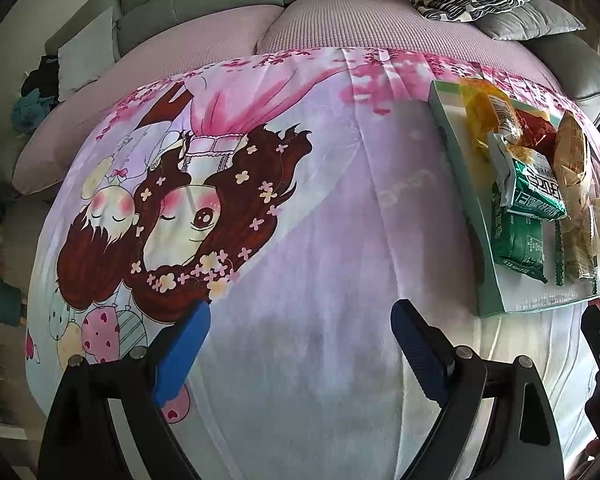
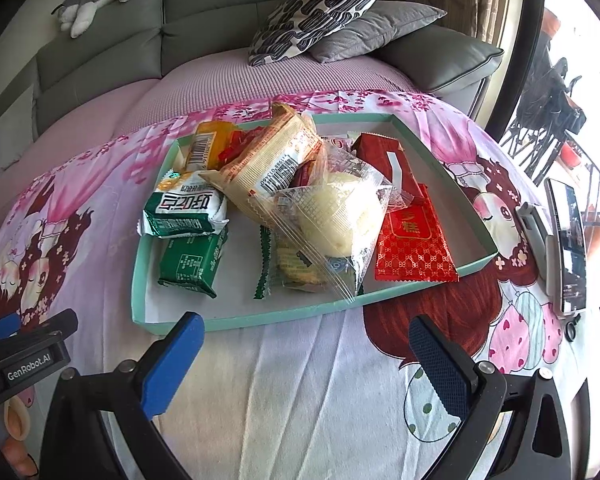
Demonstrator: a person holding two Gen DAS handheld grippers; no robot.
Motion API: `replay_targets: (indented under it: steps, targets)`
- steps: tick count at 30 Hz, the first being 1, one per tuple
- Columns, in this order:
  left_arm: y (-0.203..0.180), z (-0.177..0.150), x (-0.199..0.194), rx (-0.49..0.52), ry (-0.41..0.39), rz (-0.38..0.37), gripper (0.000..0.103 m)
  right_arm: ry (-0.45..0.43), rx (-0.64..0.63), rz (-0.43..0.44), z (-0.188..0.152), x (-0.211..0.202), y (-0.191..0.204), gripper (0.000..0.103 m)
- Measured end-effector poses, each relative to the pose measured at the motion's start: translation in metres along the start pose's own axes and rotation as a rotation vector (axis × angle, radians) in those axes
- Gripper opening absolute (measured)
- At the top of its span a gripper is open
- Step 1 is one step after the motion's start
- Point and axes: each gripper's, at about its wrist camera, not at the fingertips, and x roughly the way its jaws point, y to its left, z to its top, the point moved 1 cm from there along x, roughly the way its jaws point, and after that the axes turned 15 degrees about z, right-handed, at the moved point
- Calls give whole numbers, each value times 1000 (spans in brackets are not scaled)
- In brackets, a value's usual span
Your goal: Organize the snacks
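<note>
Both grippers, left gripper point(image 1: 300, 344) and right gripper point(image 2: 304, 360), hang wide open and empty short of the snack tray point(image 2: 172, 322), so probably the next move is grabbing a packet.

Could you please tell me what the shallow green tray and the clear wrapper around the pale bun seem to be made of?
The green tray looks like matte cardboard: thin straight walls, sharp folded corners, a white papery inside. The clear wrapper looks like thin glossy plastic film: transparent, crinkled, catching highlights, with a flat sealed edge.

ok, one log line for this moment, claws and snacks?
left claw: open, empty, over cartoon cloth | right claw: open, empty, near tray | snack packets: piled in tray, none held
</note>
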Motion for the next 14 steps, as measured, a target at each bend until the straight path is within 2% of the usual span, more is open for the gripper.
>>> replay_targets:
  steps: [14]
  targets:
    - [-2, -1, -2, 11, -11, 2, 92, 0, 1, 1, 0, 0, 0, 103]
